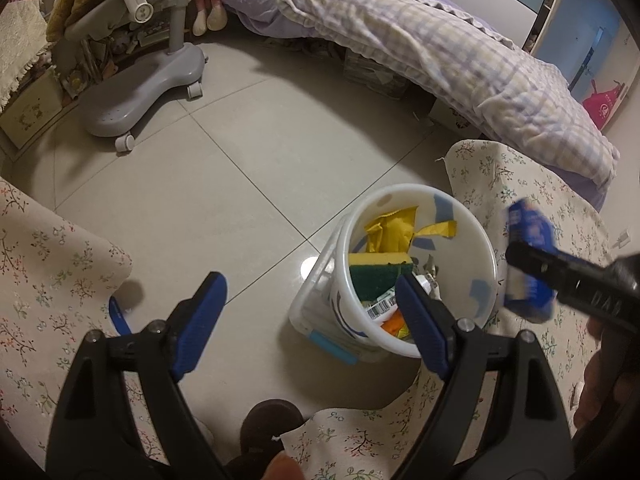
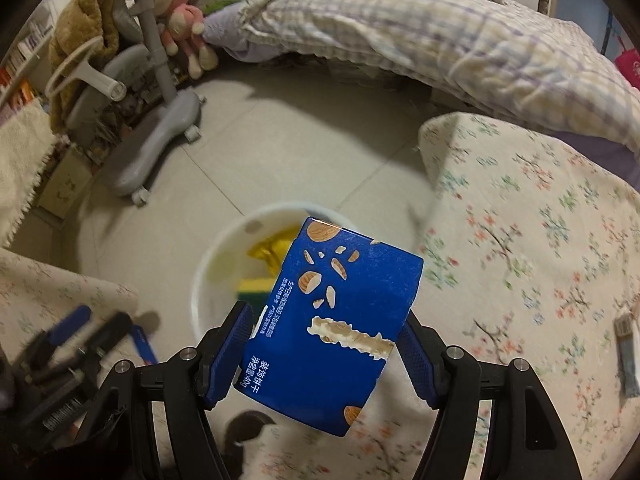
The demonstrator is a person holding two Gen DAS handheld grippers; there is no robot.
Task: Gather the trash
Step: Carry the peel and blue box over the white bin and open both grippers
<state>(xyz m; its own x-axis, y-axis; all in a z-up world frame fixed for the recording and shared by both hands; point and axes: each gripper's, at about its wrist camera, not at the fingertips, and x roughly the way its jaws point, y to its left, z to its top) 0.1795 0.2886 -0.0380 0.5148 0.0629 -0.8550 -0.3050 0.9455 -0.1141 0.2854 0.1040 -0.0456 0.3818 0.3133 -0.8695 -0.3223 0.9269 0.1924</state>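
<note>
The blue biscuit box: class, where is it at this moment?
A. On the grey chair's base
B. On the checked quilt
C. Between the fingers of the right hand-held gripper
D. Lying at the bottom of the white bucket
C: the blue biscuit box sits between the right hand-held gripper fingers, above the white bucket.

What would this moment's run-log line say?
left gripper: open, empty | right gripper: around blue box | bucket: part-filled
</note>
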